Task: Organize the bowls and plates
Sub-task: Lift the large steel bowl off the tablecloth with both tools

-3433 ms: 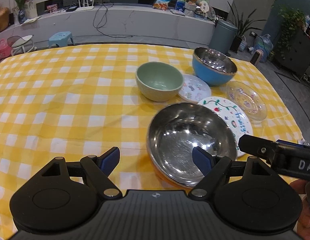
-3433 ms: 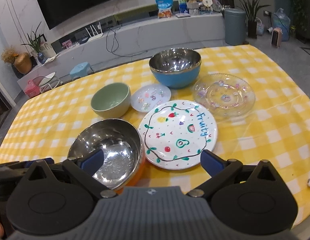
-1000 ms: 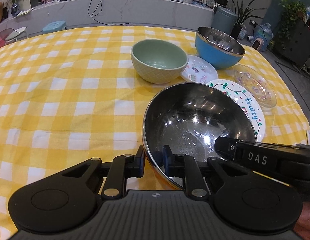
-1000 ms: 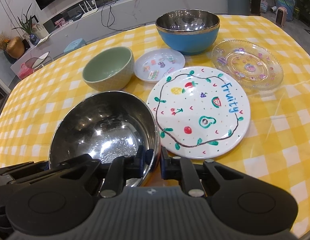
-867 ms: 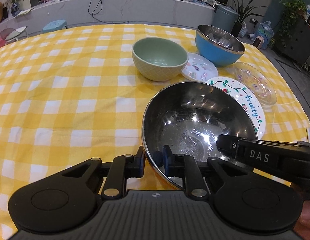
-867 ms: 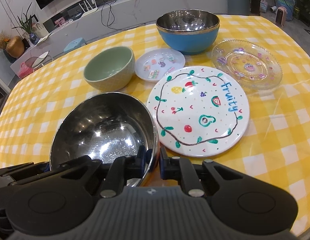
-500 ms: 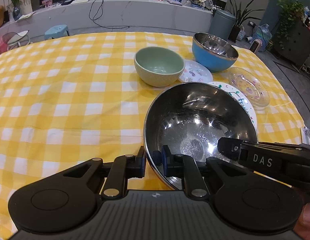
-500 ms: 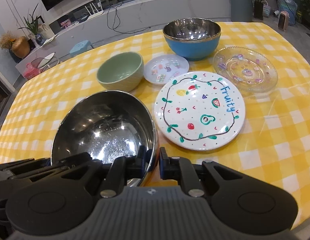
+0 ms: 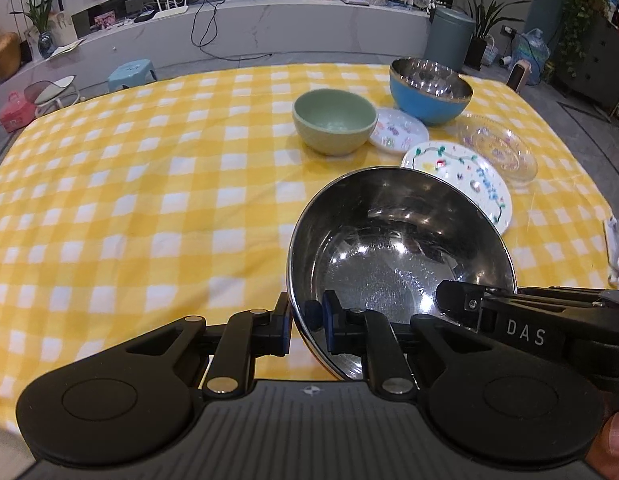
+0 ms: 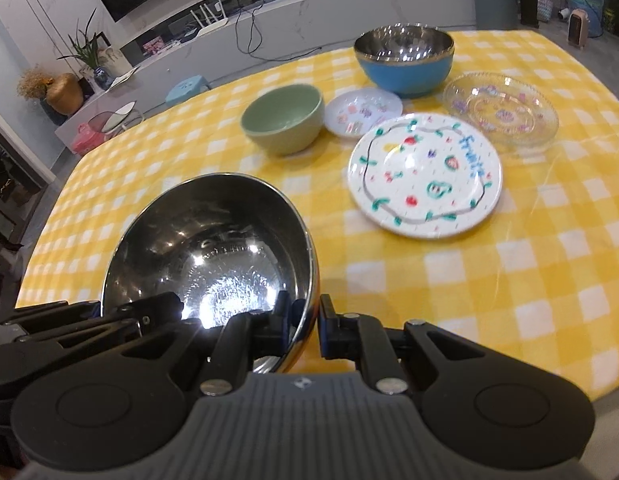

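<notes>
— Left wrist view: what does the left claw (image 9: pixel 305 322) grip?
— The thin rim of a shiny round steel bowl with an orange outside (image 9: pixel 393 240), pinched shut; the right claw (image 10: pixel 305 320) clamps the rim's other side, bowl raised over the yellow-checked bench (image 9: pixel 149 200).
— Beyond it?
— Matte green ceramic bowl (image 9: pixel 334 126), glossy blue steel-lined bowl (image 9: pixel 429 90), white fruit-painted plate (image 10: pixel 425 174), small white dish (image 10: pixel 363 114), ridged clear glass plate (image 10: pixel 501 110).

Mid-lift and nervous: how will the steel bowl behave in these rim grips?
The steel bowl looks stiff and probably light. Its polished rim may be slippery between the left gripper and right gripper pads. Both grips sit on the near rim, so the far side could sag.
</notes>
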`<action>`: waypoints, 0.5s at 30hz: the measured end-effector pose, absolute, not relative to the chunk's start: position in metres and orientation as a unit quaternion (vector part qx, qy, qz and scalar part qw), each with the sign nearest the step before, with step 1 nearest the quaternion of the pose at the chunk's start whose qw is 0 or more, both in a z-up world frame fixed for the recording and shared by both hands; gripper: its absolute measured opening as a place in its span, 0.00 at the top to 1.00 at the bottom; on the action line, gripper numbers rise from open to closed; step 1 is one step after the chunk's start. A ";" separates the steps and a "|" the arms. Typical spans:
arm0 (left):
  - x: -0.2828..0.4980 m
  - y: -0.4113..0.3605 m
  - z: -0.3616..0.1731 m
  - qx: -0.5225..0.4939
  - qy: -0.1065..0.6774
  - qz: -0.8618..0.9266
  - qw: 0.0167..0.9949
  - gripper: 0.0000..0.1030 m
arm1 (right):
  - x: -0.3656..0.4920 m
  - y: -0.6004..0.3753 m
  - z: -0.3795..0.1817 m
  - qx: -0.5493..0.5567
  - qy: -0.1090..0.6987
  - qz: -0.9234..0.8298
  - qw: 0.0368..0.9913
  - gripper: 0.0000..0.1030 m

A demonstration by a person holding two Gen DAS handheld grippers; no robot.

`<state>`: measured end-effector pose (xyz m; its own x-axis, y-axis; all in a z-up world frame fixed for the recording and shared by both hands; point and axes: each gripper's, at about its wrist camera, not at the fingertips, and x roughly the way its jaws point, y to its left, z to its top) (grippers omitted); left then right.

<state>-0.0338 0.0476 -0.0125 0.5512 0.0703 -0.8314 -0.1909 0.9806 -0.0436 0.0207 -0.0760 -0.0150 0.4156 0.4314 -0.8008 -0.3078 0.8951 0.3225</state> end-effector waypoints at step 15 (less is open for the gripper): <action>-0.051 0.036 -0.023 -0.054 0.481 0.076 0.872 0.83 | -0.004 -0.083 -0.025 0.060 0.503 0.216 0.834 0.89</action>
